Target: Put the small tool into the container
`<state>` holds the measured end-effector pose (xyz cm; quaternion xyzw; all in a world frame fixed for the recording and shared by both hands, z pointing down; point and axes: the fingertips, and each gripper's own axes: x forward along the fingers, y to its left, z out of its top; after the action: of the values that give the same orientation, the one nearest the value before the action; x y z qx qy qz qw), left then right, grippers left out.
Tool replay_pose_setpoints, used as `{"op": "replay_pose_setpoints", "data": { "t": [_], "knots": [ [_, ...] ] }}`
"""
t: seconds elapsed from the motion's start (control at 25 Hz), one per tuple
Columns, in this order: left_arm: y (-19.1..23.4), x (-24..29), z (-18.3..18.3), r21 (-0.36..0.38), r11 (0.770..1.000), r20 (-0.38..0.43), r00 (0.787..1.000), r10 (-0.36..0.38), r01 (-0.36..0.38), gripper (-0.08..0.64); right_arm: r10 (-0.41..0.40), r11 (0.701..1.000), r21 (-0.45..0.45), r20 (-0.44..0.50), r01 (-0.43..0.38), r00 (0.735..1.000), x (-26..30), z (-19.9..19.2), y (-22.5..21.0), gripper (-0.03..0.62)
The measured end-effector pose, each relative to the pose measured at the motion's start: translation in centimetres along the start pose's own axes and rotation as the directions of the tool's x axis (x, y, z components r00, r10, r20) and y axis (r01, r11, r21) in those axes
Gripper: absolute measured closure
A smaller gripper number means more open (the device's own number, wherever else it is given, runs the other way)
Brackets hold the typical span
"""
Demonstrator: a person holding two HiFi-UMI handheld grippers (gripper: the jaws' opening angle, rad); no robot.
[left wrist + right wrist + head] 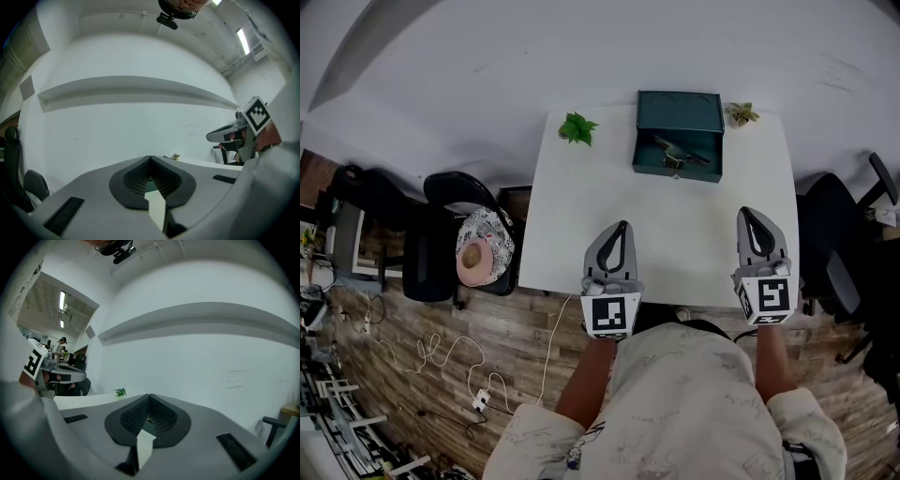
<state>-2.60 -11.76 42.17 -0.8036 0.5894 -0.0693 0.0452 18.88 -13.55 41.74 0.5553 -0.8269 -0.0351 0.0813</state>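
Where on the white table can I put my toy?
The wide middle of the table is bare, between the green box at the back and the left tool and right tool in front. The gap between leafy plant and box is free too. Crowded: far right corner, box beside small plant.

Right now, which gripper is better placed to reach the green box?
Right, only narrowly: the green box lies ahead between both, slightly nearer the right gripper. The left gripper is equally free; both jaws shut, empty.
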Motion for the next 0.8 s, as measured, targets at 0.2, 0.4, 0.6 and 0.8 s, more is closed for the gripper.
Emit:
{"op": "replay_pose_setpoints", "data": {
  "t": [0.2, 0.4, 0.6, 0.8],
  "knots": [
    [0.1, 0.0, -0.1, -0.008, 1.000, -0.009, 1.000, 0.001, -0.001, 0.554, -0.015, 1.000, 0.001, 0.008, 0.015, 1.000, 0.1, 0.3, -0.2, 0.578],
    [0.1, 0.1, 0.1, 0.002, 1.000, 0.001, 1.000, 0.002, -0.002, 0.554, -0.038, 0.999, 0.009, 0.013, 0.038, 0.999, 0.1, 0.4, -0.9, 0.578],
    [0.0, 0.1, -0.1, -0.012, 1.000, -0.020, 1.000, -0.001, 0.001, 0.554, -0.063, 0.998, 0.017, 0.009, 0.062, 0.998, -0.1, 0.2, -1.6, 0.578],
    [-0.2, 0.5, 0.0, 0.002, 1.000, -0.008, 1.000, -0.004, 0.004, 0.554, -0.071, 0.997, 0.025, 0.000, 0.071, 0.998, -0.2, -0.2, -1.9, 0.578]
  ]
}}
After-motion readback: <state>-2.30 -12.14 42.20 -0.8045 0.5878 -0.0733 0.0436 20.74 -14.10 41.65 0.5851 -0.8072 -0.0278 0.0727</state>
